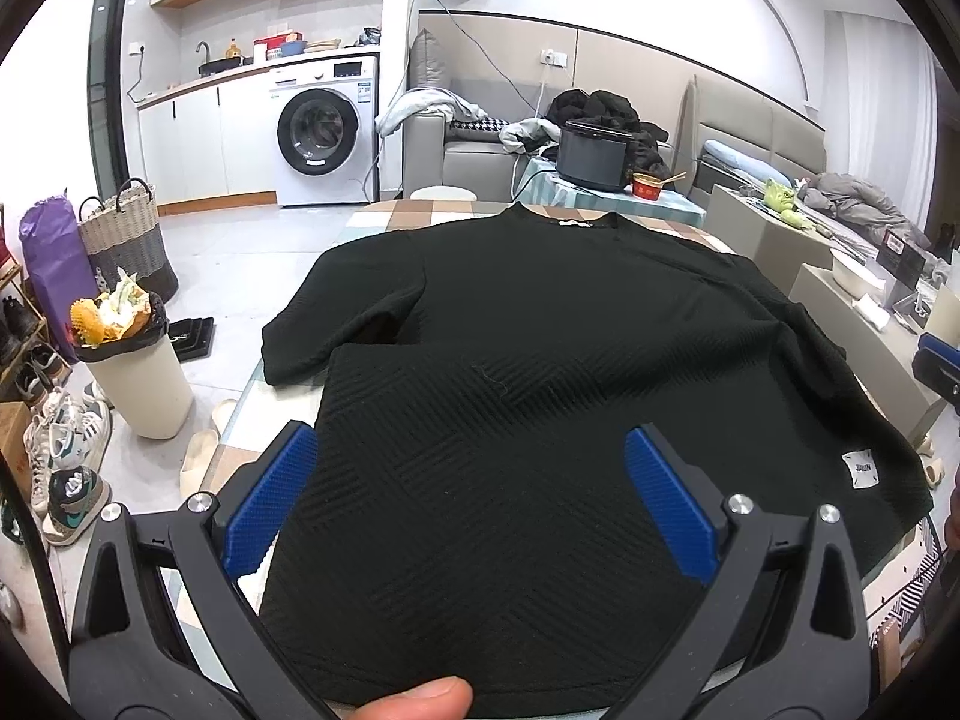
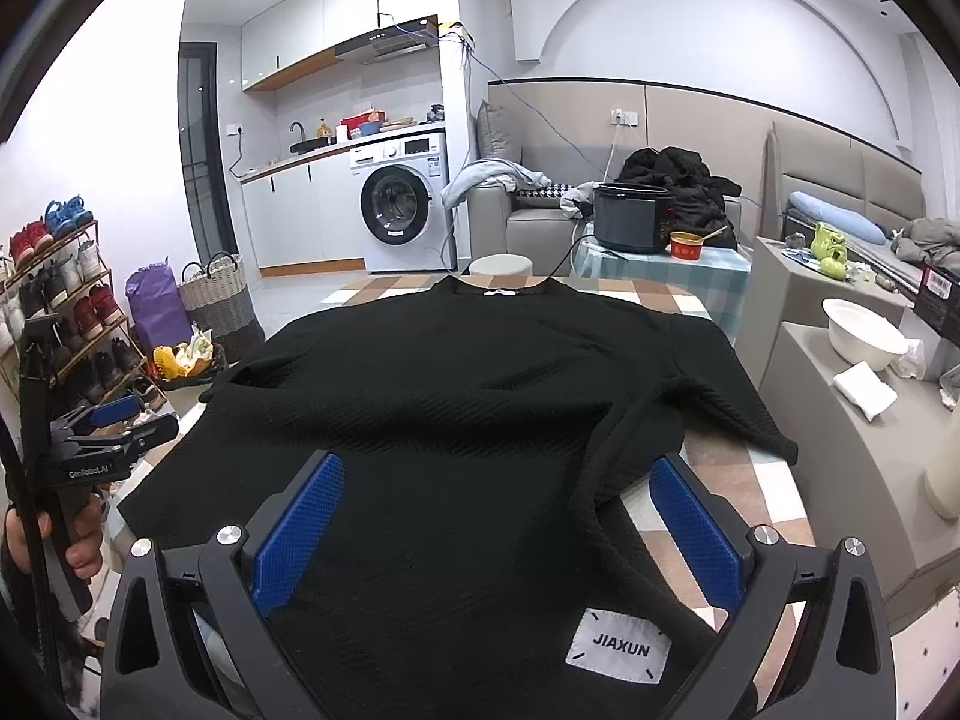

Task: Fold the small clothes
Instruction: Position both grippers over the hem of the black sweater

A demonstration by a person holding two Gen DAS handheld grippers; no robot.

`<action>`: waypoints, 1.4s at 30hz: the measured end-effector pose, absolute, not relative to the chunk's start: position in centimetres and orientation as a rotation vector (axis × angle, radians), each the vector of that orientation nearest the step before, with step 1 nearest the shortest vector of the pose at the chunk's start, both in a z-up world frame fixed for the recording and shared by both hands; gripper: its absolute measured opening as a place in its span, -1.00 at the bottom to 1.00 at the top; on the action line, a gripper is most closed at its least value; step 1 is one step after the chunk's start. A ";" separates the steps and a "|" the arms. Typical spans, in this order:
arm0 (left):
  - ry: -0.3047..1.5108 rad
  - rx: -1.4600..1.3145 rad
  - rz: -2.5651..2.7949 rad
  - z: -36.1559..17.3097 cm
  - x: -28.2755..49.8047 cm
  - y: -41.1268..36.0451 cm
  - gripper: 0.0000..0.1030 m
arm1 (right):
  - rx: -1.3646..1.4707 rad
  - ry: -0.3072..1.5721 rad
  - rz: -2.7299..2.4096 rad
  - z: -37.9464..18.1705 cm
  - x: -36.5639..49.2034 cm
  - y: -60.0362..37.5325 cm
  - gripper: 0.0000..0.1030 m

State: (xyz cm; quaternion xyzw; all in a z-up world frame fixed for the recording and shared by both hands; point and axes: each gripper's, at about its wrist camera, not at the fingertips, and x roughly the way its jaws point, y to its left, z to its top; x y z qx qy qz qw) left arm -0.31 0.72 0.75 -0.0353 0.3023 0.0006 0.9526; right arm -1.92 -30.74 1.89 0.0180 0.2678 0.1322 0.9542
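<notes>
A black textured shirt (image 1: 540, 330) lies flat, neckline away from me, on a checkered table (image 1: 384, 216). My left gripper (image 1: 469, 432) is open over the shirt's lower left hem; its left pad sits past the cloth's side edge, its right pad over the cloth. A thumb (image 1: 420, 699) shows at the bottom edge. My right gripper (image 2: 497, 462) is open above the shirt (image 2: 456, 372) at its lower right hem, near the white JIAXUN label (image 2: 618, 648). The right wrist view shows the left gripper (image 2: 102, 420) held by a hand (image 2: 84, 534).
A full trash bin (image 1: 135, 360), a woven basket (image 1: 126, 234) and shoes (image 1: 66, 450) stand left of the table. A black cooker (image 2: 633, 222) sits on a small table behind. To the right, a grey cabinet (image 2: 840, 450) carries a white bowl (image 2: 864, 336).
</notes>
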 end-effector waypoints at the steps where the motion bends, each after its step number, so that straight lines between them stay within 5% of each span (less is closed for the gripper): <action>1: 0.616 -0.073 0.002 0.8 -0.3 0.7 0.98 | 0.033 0.543 0.265 1.9 -1.9 -30.6 1.00; 42: 0.657 -0.044 -0.011 -0.5 0.4 -0.2 0.98 | 0.039 0.517 0.273 1.8 -2.9 -30.5 1.00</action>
